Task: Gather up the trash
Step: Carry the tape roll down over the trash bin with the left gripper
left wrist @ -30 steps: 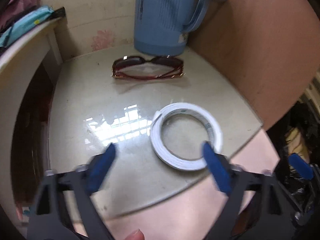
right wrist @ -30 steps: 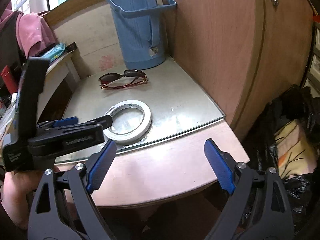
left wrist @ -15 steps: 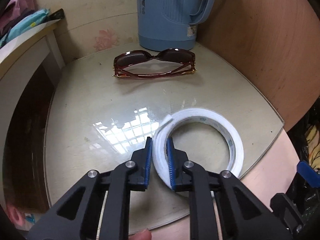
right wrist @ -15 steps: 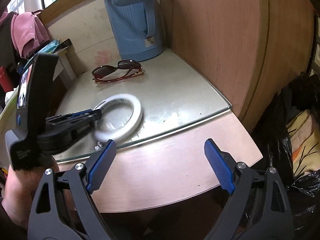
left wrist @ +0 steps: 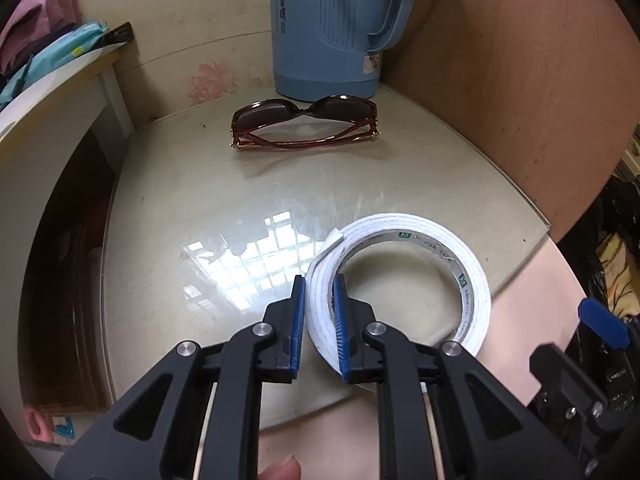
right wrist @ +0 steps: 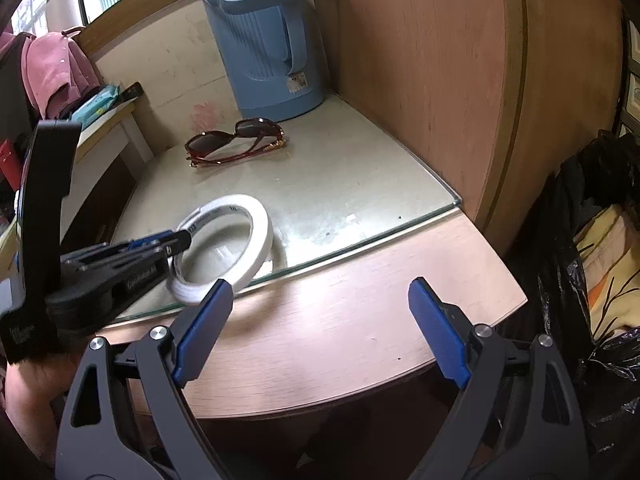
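Note:
A white roll of tape (left wrist: pixel 404 229) is at the near right of the glass-topped table (left wrist: pixel 200 200). My left gripper (left wrist: pixel 319 322) is shut on the roll's near left rim, one blue pad outside the ring and one inside. In the right wrist view the roll (right wrist: pixel 256 216) is tilted, its far side off the glass, with the left gripper (right wrist: pixel 176 240) clamped on it. My right gripper (right wrist: pixel 320 332) is open and empty over the wooden front edge of the table (right wrist: pixel 340 320).
Brown sunglasses (left wrist: pixel 304 128) lie further back on the glass, in front of a blue thermos jug (left wrist: pixel 324 28). A wooden cabinet wall (right wrist: pixel 440 80) bounds the right side. A black trash bag (right wrist: pixel 580 240) holding something yellow stands right of the table. A white shelf (left wrist: pixel 48 92) is at left.
My left gripper went from open to shut on the near left rim of the tape roll, then raised it so it tilts. The right gripper stayed open and shifted slightly.

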